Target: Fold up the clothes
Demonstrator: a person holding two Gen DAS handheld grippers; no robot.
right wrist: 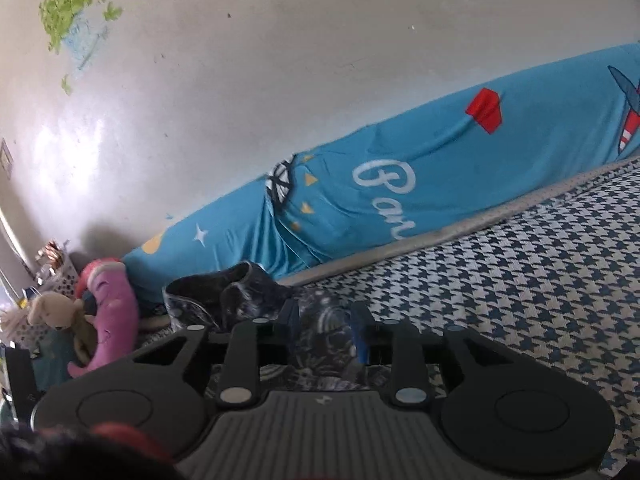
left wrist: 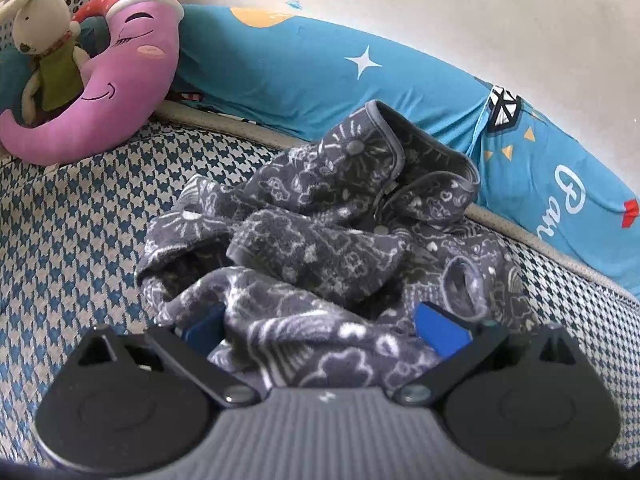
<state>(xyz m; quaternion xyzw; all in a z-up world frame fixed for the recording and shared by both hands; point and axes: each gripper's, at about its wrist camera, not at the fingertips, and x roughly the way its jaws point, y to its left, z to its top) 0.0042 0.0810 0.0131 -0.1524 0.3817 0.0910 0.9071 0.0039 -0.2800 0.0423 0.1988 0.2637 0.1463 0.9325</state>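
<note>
Garment, left wrist view: grey fleece child's garment with white doodle print (left wrist: 320, 232) is lying crumpled on the blue-and-white houndstooth bedcover (left wrist: 72, 216), near the turquoise printed bolster (left wrist: 304, 68). I am judging folding barely begun; nothing is lying flat. My left gripper (left wrist: 320, 328) is standing wide apart, blue pads flanking a fabric ridge, not yet pinching it.

Right wrist view: my right gripper (right wrist: 326, 332) is standing much narrower, fingers closing around a bunched fold of the same garment (right wrist: 324, 320). I am reading this as a grip, though contact is partly hidden.
</note>
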